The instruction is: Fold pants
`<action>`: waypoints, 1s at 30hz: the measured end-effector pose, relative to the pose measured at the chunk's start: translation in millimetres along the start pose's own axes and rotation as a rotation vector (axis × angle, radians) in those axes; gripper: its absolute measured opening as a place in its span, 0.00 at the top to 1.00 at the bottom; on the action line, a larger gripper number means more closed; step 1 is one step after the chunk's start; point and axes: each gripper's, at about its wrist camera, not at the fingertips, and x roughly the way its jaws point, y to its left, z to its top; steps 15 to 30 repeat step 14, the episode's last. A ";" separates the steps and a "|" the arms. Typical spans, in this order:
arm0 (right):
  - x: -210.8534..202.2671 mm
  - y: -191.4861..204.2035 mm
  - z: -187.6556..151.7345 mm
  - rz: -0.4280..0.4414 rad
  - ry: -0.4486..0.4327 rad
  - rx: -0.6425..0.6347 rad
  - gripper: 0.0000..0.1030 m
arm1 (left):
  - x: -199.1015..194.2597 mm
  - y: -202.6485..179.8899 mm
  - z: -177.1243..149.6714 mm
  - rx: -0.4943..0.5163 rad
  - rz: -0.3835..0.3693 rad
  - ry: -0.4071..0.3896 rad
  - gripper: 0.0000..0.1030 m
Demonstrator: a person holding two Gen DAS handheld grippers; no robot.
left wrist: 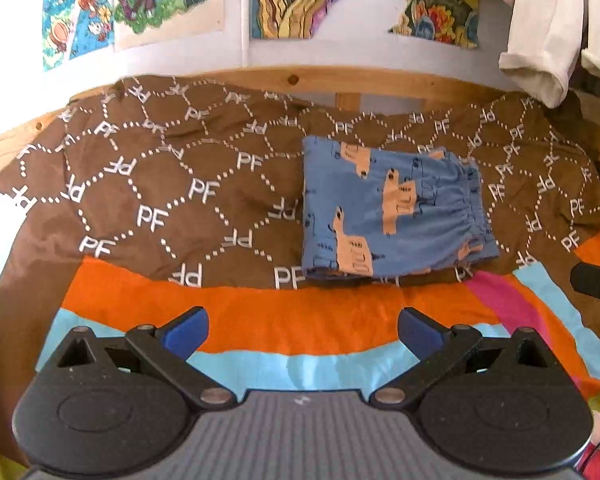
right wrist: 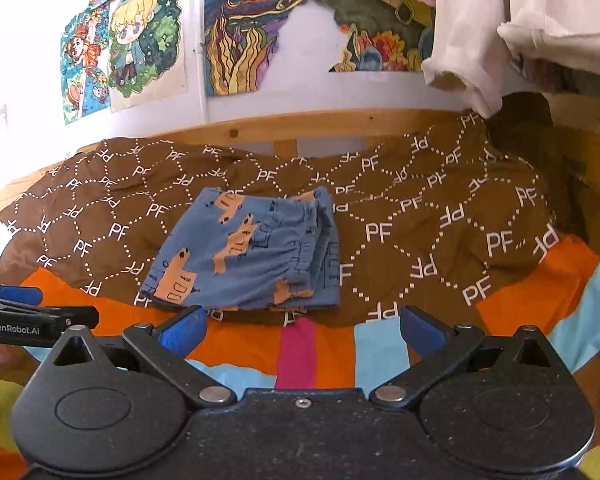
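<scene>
Both grippers — left (left wrist: pixel 303 330) and right (right wrist: pixel 303 330) — are hovering with fingers spread wide, gripping nothing, over the striped sheet (left wrist: pixel 260 320). Beyond them, the folded pants (left wrist: pixel 392 210) are lying on the brown blanket (left wrist: pixel 160 184) — touched by neither gripper.

White letters "PF" are repeating across the brown blanket (left wrist: pixel 204 184), inside dotted honeycomb outlines, some upside down or mirrored. In the right wrist view, "GenRobot.AI" is showing in white on the black left gripper (right wrist: pixel 20 326) at the left edge.
</scene>
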 end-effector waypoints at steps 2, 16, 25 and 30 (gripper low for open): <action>0.2 -0.2 -0.3 0.002 0.003 0.005 0.01 | 1.1 -0.7 -1.2 -0.006 0.006 0.012 0.00; -2.4 -2.6 -0.1 0.019 0.003 0.006 0.01 | 3.0 -6.1 -5.0 0.017 0.002 0.043 0.00; -2.4 -2.6 -0.1 0.019 0.003 0.006 0.01 | 3.0 -6.1 -5.0 0.017 0.002 0.043 0.00; -2.4 -2.6 -0.1 0.019 0.003 0.006 0.01 | 3.0 -6.1 -5.0 0.017 0.002 0.043 0.00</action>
